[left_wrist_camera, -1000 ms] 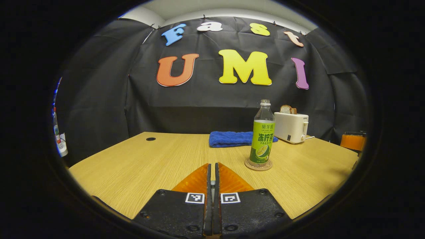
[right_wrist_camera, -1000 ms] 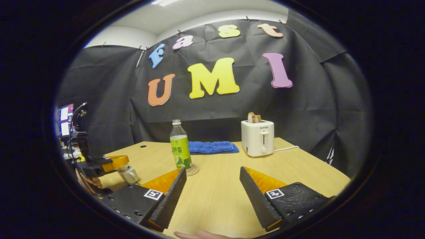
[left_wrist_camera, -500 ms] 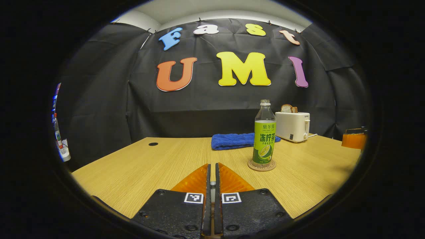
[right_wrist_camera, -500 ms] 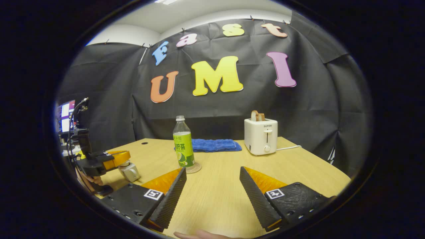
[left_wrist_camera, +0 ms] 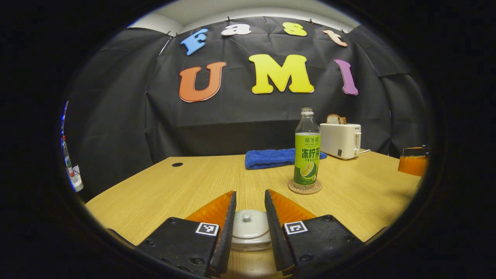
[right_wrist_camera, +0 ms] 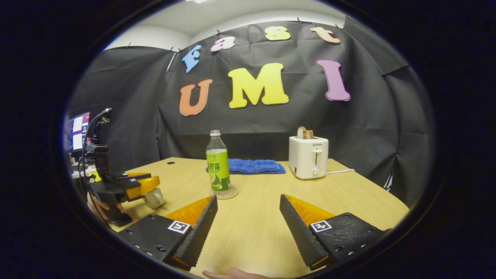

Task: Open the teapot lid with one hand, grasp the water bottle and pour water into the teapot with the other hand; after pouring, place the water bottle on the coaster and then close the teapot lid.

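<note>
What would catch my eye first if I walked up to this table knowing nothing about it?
Likely the green-labelled bottle, upright on a round coaster mid-table. Behind it lie a blue towel and a white toaster with bread poking out. Close up, the left gripper has its jaws open around a pale teapot lid.

On the wooden table (right_wrist_camera: 255, 228) — one water bottle (right_wrist_camera: 218, 166); one coaster (right_wrist_camera: 224, 192); one teapot lid (left_wrist_camera: 248, 224); one blue towel (right_wrist_camera: 254, 166); one white toaster (right_wrist_camera: 308, 157) — holding two bread slices (left_wrist_camera: 335, 119); two grippers, left gripper (left_wrist_camera: 249, 209) and right gripper (right_wrist_camera: 248, 211).
</note>
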`<control>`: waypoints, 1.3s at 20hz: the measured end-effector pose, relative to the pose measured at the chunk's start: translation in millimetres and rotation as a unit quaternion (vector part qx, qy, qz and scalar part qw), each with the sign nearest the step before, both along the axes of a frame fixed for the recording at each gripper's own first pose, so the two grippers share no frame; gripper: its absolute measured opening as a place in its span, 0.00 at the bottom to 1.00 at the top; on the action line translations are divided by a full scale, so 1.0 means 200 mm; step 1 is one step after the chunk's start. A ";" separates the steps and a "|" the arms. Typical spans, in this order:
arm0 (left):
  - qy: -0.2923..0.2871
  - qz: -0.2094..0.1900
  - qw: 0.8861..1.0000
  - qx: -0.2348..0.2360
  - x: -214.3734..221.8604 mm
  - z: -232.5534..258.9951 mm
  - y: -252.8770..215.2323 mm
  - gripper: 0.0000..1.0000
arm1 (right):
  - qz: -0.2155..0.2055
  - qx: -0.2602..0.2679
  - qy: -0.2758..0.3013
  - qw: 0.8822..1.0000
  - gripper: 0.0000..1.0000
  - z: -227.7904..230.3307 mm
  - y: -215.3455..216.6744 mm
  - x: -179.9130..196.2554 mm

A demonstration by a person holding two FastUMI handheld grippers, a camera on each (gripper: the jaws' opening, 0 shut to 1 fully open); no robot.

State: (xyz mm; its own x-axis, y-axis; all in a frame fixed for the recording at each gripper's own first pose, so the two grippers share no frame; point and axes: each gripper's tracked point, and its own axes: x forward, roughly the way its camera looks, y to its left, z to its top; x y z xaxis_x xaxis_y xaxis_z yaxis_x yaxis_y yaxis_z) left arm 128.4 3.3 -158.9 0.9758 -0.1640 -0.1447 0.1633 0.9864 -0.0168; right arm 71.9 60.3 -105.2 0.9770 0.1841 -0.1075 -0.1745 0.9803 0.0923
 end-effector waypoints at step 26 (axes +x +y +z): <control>-0.005 0.035 0.999 -0.033 -0.58 0.68 -0.04 0.99 | -0.120 -0.011 0.016 0.993 0.96 0.36 -0.33 -0.32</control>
